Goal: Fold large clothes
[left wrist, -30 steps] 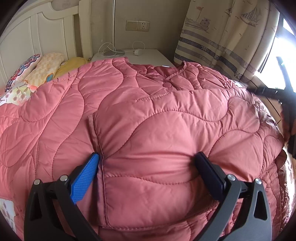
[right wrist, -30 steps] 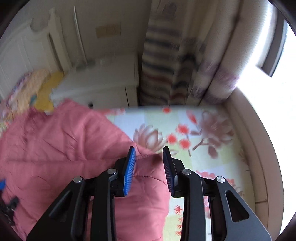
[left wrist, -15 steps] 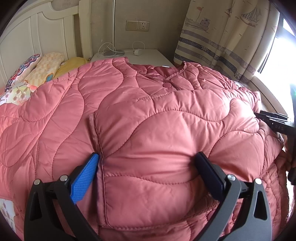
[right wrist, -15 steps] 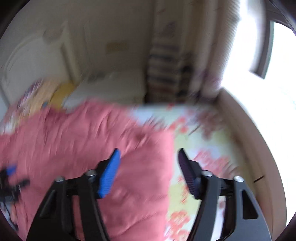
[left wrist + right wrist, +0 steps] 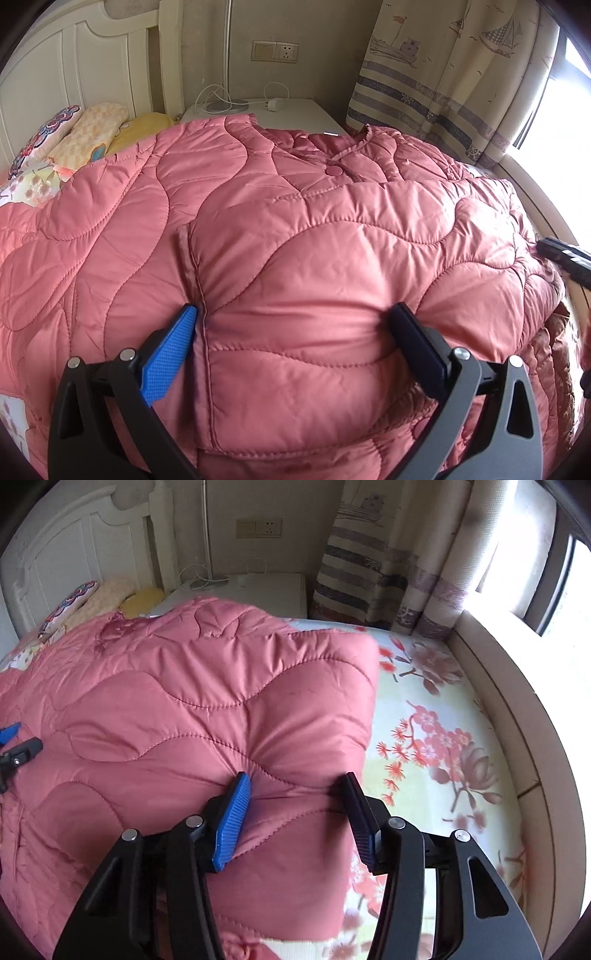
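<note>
A large pink quilted jacket [image 5: 295, 221] lies spread on the bed, its collar and a snap button [image 5: 335, 170] at the far end. One side panel [image 5: 229, 701] is folded over onto the body. My left gripper [image 5: 295, 321] is open wide and rests down on the jacket, with puffy fabric bulging between its fingers. My right gripper [image 5: 295, 779] stands open over the near corner of the folded panel, with fabric lying between its blue pads [image 5: 232, 819]. The right gripper's tip [image 5: 561, 254] shows at the jacket's right edge in the left wrist view.
A floral bedsheet [image 5: 424, 738] lies bare to the right of the jacket, bounded by a cream padded ledge [image 5: 517, 709] under the window. Pillows [image 5: 85, 133] and a white headboard [image 5: 55, 74] stand at the far left. A white nightstand [image 5: 295, 109] with cables and a striped curtain [image 5: 443, 74] are behind.
My right gripper opened its jaws off the jacket's folded edge and moved left over the jacket. The folded panel now lies on the body. The left gripper stayed put.
</note>
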The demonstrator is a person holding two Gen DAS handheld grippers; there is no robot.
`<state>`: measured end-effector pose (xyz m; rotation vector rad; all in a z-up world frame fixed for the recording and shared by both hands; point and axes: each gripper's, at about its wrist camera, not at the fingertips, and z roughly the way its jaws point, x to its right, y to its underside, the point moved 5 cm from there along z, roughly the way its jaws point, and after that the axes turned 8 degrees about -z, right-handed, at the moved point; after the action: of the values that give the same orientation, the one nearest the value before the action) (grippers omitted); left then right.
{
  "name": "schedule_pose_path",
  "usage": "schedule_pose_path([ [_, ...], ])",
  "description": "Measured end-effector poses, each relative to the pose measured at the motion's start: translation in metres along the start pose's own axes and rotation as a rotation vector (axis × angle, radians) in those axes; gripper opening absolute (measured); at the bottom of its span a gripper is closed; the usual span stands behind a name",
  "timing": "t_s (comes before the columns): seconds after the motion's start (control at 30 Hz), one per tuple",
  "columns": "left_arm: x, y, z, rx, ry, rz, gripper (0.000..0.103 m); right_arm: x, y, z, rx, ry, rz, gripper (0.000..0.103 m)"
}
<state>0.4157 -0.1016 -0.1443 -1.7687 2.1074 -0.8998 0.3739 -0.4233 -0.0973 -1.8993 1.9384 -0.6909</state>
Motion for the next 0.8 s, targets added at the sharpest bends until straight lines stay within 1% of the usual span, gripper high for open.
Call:
schedule_pose_path([
  [0.07,0.000,0.000,0.000,0.000,0.000,0.000,0.101,0.000,-0.001,-0.022,0.067,-0.016,0.029,0.048],
  [0.1,0.000,0.000,0.000,0.000,0.001,0.001,0.101,-0.003,0.002,-0.026,0.078,-0.031,0.040,0.048],
  [0.13,0.000,0.000,0.000,0.000,0.001,0.001,0.101,-0.005,0.007,-0.022,0.063,-0.048,0.036,0.048],
  [0.17,0.000,0.000,0.000,0.000,0.001,0.001,0.101,-0.010,0.015,-0.014,0.020,-0.050,0.010,0.048],
  [0.2,-0.001,0.000,-0.001,0.000,0.002,0.000,0.101,-0.014,0.024,-0.004,-0.006,-0.030,-0.031,0.048],
  [0.23,0.000,0.000,0.000,0.000,0.003,-0.002,0.101,-0.014,0.027,-0.004,0.014,-0.030,-0.033,0.048],
  [0.3,-0.001,0.000,-0.001,0.001,0.008,-0.006,0.101,-0.006,0.026,-0.013,0.014,-0.047,0.027,0.048],
  [0.37,-0.001,0.000,-0.001,0.001,0.006,-0.005,0.101,-0.008,0.025,-0.030,0.058,-0.009,0.020,0.048],
  [0.4,-0.001,0.001,-0.001,0.001,0.006,-0.004,0.101,-0.008,0.028,-0.037,0.081,0.027,0.006,0.048],
  [0.43,-0.001,0.001,-0.001,0.001,0.005,-0.003,0.101,-0.009,0.034,-0.041,0.084,0.041,0.009,0.048],
  [0.47,0.000,0.001,-0.001,0.000,0.004,-0.001,0.101,-0.009,0.042,-0.037,0.071,0.029,0.020,0.048],
  [0.5,0.000,0.001,-0.001,0.001,0.004,-0.001,0.101,-0.008,0.048,-0.029,0.048,-0.001,0.038,0.048],
  [0.57,0.000,0.001,-0.001,0.001,0.006,-0.002,0.101,0.000,0.053,-0.024,0.047,-0.071,0.120,0.048],
  [0.6,0.000,0.001,-0.001,0.001,0.006,-0.002,0.101,0.003,0.052,-0.025,0.045,-0.076,0.130,0.048],
  [0.7,0.000,0.001,0.000,0.000,0.005,-0.002,0.101,-0.008,0.044,-0.045,0.095,-0.007,0.066,0.047],
  [0.77,0.000,0.001,0.000,0.000,0.005,-0.001,0.101,-0.018,0.045,-0.050,0.118,-0.036,0.045,0.047],
  [0.8,0.000,0.001,0.000,0.000,0.005,-0.001,0.101,-0.022,0.049,-0.042,0.090,-0.056,0.040,0.047],
])
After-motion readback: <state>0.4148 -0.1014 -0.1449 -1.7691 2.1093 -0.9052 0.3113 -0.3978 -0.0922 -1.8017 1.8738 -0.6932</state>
